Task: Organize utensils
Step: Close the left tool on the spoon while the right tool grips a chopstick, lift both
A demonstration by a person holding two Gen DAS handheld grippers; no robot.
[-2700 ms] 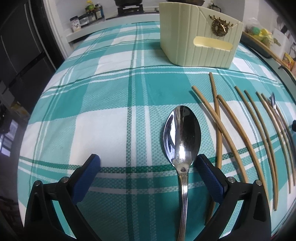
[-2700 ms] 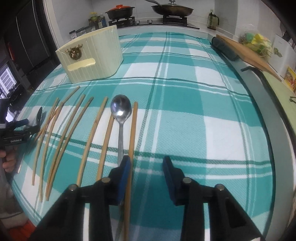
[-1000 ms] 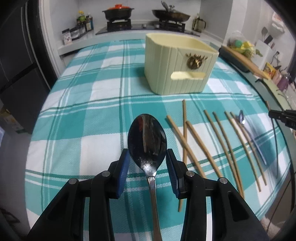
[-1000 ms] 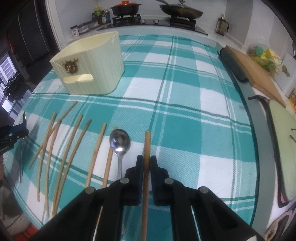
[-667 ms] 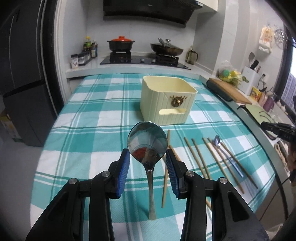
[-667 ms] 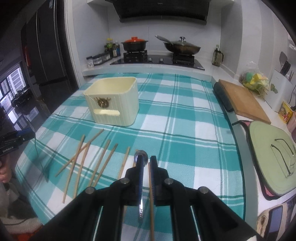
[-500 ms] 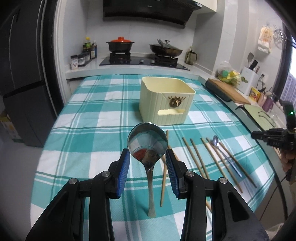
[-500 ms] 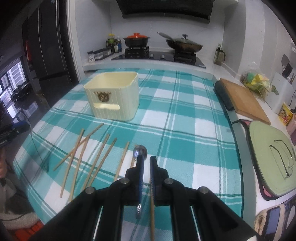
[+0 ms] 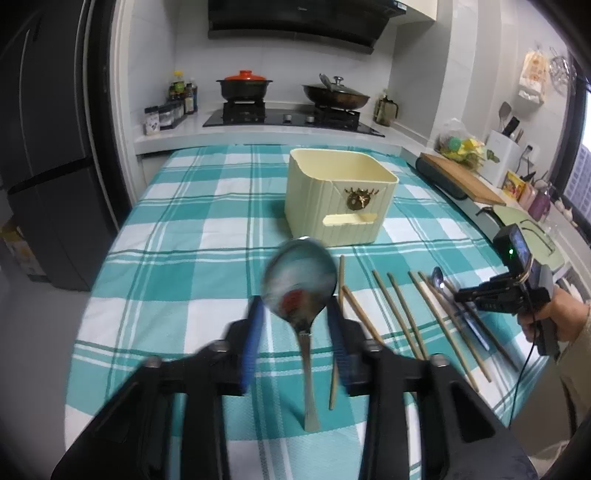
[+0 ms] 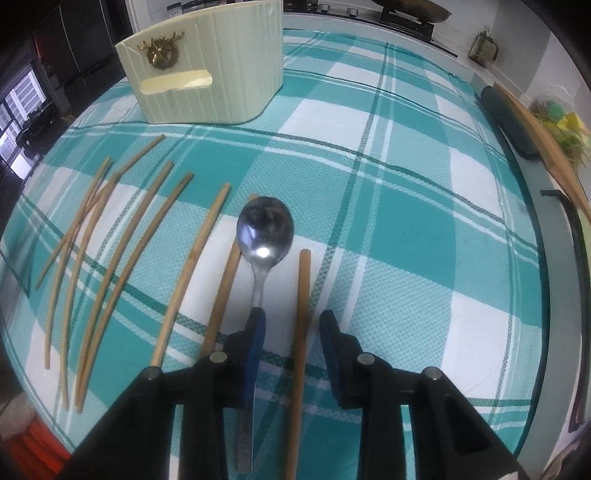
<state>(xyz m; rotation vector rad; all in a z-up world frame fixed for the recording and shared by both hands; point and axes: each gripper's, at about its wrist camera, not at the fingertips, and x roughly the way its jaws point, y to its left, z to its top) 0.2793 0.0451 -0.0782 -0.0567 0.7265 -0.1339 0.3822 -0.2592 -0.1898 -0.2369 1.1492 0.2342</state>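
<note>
a white-tiled wall is running along the far side of the kitchen, with a dark range hood hanging over a black stove on a pale counter. a dark refrigerator is standing at the left. a teal and white checked tablecloth is covering the table in the middle. daylight is coming through a window at the far right, past a wooden cutting board.

My left gripper and its spoon are smearing with blur, so I'm failing to tell whether the pads are pressing the bowl. On my right view, the fingers are covering the second spoon's handle, and the frame's bottom edge is cutting off the chopstick between them.
</note>
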